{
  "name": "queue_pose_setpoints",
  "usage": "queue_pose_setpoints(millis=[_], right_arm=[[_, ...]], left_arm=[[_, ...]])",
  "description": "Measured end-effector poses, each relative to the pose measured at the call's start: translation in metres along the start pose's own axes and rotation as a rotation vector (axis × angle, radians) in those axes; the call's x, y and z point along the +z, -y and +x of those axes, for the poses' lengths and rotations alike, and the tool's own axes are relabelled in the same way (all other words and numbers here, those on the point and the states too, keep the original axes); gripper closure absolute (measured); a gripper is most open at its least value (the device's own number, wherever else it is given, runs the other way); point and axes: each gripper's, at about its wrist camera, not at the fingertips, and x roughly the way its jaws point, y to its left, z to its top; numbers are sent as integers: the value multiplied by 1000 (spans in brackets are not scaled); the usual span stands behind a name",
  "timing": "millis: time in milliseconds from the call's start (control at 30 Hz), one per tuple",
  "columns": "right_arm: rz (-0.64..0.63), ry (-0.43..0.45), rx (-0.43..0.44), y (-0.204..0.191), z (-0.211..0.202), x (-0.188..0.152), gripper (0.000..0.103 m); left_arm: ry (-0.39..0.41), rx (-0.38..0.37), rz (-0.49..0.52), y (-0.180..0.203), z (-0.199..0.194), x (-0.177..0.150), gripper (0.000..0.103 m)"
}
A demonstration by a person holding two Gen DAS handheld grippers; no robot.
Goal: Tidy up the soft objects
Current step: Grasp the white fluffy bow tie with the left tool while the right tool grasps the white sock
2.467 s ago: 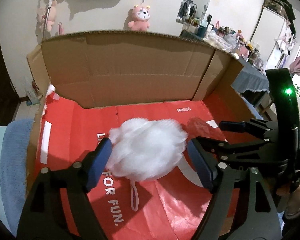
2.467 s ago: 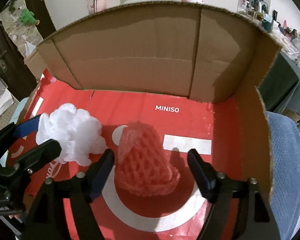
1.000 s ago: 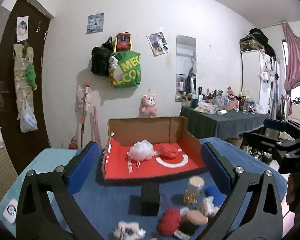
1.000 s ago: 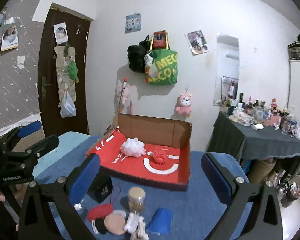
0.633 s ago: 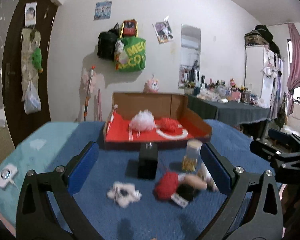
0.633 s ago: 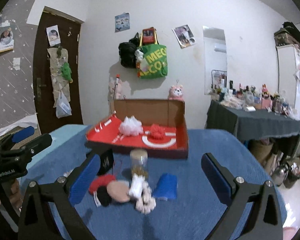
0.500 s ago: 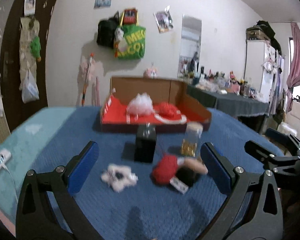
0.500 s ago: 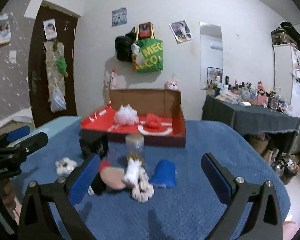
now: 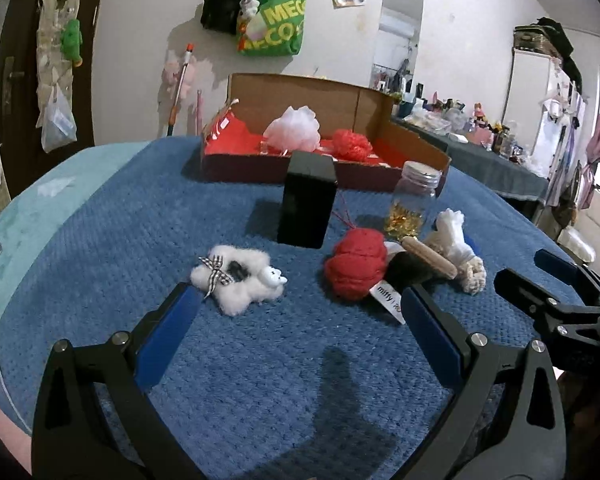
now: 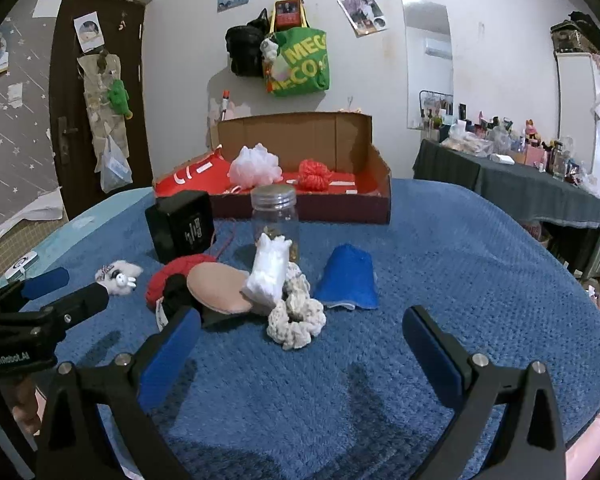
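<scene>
A cardboard box with a red lining (image 9: 236,150) (image 10: 382,184) stands at the back of the blue blanket. In it lie a white puff (image 9: 296,128) (image 10: 254,168) and a red mesh puff (image 9: 352,144) (image 10: 314,174). In front lie a fluffy white toy (image 9: 236,278) (image 10: 118,276), a red yarn ball (image 9: 356,266) (image 10: 168,276), a beige pad (image 10: 220,288), a white foam piece (image 10: 270,276), a cream scrunchie (image 10: 296,318) and a blue cloth (image 10: 348,278). My left gripper (image 9: 296,316) is open and empty, just before the fluffy toy and yarn ball. My right gripper (image 10: 300,330) is open and empty, at the scrunchie.
A black box (image 9: 306,198) (image 10: 180,224) and a glass jar with gold bits (image 9: 414,200) (image 10: 275,222) stand between the pile and the cardboard box. A dark table with clutter (image 10: 512,184) is at the right. A door (image 10: 96,112) is at the left.
Both grippers have pulled back out of the cardboard box, leaving the two puffs there, then come down low toward the pile of soft things on the blanket.
</scene>
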Motion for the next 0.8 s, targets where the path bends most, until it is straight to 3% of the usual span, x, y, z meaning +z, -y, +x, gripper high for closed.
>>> queue_pose_setpoints(millis=[467,500,567,667,733,800], right_arm=[[28,-97,21,2,43,26,0],[33,-108,22,2,49,29,4],[37,-136,27,3,61,33,13],[32,-186,42,2,77,37,36],[25,-218,76,0,84,36,80],[12,-215,89,-3,83,36,84]], left_arm=[[-126,64,-5,-29,34,21,1],[-141,64,-5,-32,38,23,4],[-167,63,0,-36,48,27,12],[-194,58,16,-38,60,30,50],[-234,20,11,-40,72,29,53],[-247,-3,5,-41,76,29,71]])
